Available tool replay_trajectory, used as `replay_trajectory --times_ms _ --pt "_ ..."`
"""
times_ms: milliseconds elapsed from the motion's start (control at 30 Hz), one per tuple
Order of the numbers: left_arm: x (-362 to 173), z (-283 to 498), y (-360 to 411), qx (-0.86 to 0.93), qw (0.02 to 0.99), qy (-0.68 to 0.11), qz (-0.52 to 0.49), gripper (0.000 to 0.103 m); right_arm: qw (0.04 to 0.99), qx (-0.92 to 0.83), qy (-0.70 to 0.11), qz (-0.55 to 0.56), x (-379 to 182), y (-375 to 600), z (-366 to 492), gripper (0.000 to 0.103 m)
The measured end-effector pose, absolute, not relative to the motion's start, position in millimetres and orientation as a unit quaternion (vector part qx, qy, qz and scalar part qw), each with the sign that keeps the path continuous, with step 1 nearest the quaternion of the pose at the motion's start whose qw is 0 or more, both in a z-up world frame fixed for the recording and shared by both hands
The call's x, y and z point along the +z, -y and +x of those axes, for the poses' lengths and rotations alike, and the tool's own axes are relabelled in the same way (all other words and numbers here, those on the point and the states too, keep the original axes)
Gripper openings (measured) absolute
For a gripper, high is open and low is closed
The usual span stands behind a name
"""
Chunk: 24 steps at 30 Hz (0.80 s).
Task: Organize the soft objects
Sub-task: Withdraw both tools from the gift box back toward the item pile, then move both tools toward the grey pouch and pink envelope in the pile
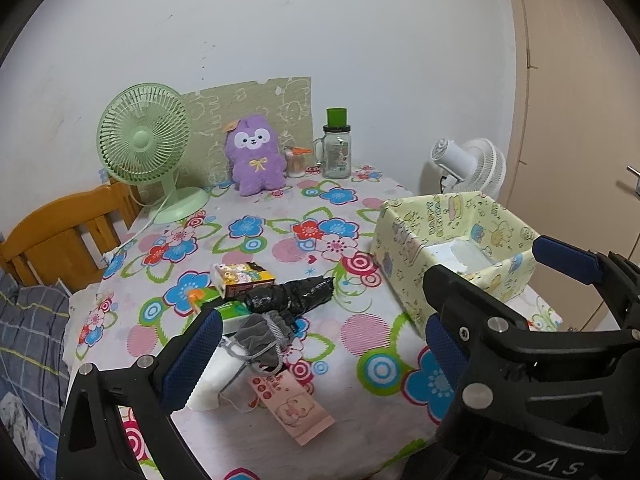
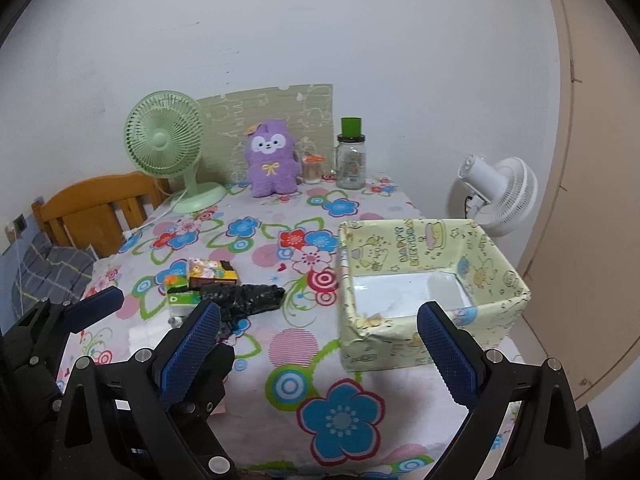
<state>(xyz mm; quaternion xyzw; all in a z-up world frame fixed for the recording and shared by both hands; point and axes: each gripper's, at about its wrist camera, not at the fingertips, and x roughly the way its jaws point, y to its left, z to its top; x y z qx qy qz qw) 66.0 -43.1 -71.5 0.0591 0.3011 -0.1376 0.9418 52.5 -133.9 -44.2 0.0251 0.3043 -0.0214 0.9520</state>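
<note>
Clutter waiting to be sorted sits near the table's front-left edge in the left wrist view: a grey drawstring pouch on a white packet, a black wrapped bundle and a cartoon carton just behind. The left tongs are spread wide and empty, hovering above the pouch, probably lined up to take it first. The paper-covered box stands at the right edge, likely the destination.

From the right wrist view, the right tongs are likewise released, gripping nothing, aimed between the pile and the box, whose white floor shows bare. A purple plush leans at the back edge beside a green fan.
</note>
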Motion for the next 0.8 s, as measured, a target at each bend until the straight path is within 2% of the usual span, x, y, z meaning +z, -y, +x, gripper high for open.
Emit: replay_trajectory --times_ms 467,800 --pt "-95 72 13 -0.121 0.939 -0.317 0.053 0.102 0.946 0.017 -0.322 0.031 -72 105 63 0.1" --pt "-122 86 -7 -0.108 0.932 -0.342 0.05 0.097 0.935 0.033 -0.352 0.021 -97 87 80 0.097"
